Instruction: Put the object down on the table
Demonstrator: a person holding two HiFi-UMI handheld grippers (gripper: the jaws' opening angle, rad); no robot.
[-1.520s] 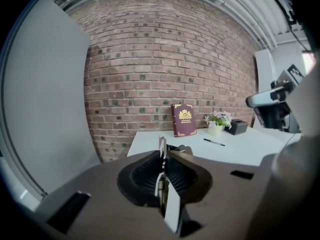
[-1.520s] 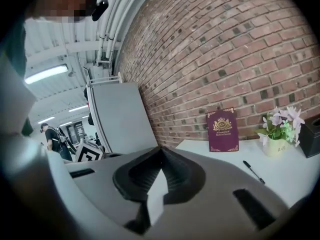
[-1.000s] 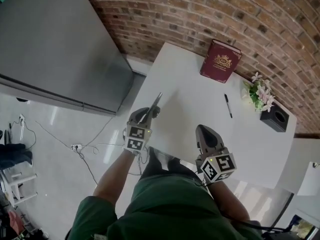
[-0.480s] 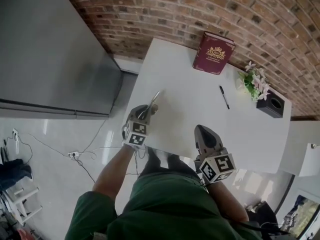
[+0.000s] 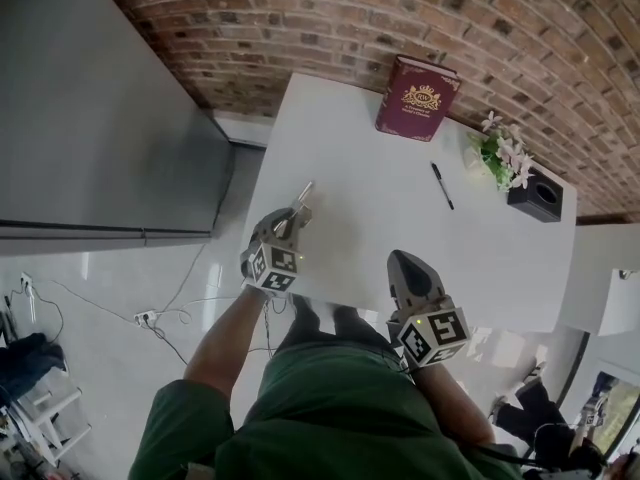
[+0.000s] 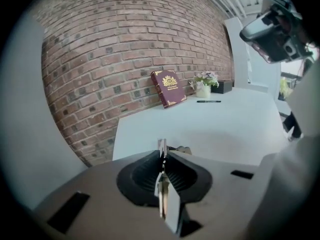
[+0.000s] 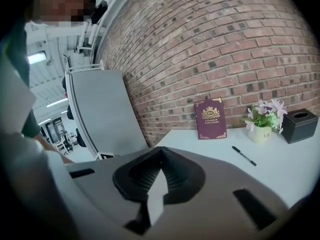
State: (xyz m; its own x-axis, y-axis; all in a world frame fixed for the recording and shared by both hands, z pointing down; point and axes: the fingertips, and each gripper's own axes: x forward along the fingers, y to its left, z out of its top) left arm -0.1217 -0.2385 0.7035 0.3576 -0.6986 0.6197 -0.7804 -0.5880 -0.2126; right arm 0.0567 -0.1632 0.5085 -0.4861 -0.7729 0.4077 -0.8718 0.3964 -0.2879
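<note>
Left hand-held gripper point(image 5: 290, 220): clenched on a thin flat metal strip point(image 5: 303, 193). In the left gripper view the jaws of this hand-held gripper point(image 6: 163, 154) pressed against the strip point(image 6: 162, 145), which stood edge-on between them.

Strip, position: it stuck out ahead of the left jaws, over the near left edge of the white worktop point(image 5: 370, 228). I could not tell whether its tip touched the surface.

Right hand-held gripper point(image 5: 404, 260): clenched on nothing. In the right gripper view the jaw tips of this hand-held gripper point(image 7: 160, 150) met, with nothing between them. It was held at the near edge of the worktop, well apart from the left one.

Marker cubes: one at the rear of the left hand-held gripper point(image 5: 272, 265), one at the rear of the right point(image 5: 432, 335).

Maroon book point(image 5: 417, 98): far ahead of both jaws, leaning on the brick wall point(image 5: 450, 18). It carried a gold crest in the gripper views point(image 6: 169, 88) point(image 7: 210, 118).

Black pen point(image 5: 441, 185): lying flat on the worktop, ahead of the right hand-held gripper and nearer to it than the book point(image 7: 244, 155) point(image 6: 208, 101).

Potted flowers point(image 5: 500, 153): ahead and to the right of the right jaws, past the pen point(image 7: 262, 116) point(image 6: 203, 81).

Black box point(image 5: 535, 196): just beside the flowers, further right, with an opening in its top point(image 7: 299, 125).

Grey cabinet point(image 5: 90, 118): to the left of the left hand-held gripper, off the worktop.
</note>
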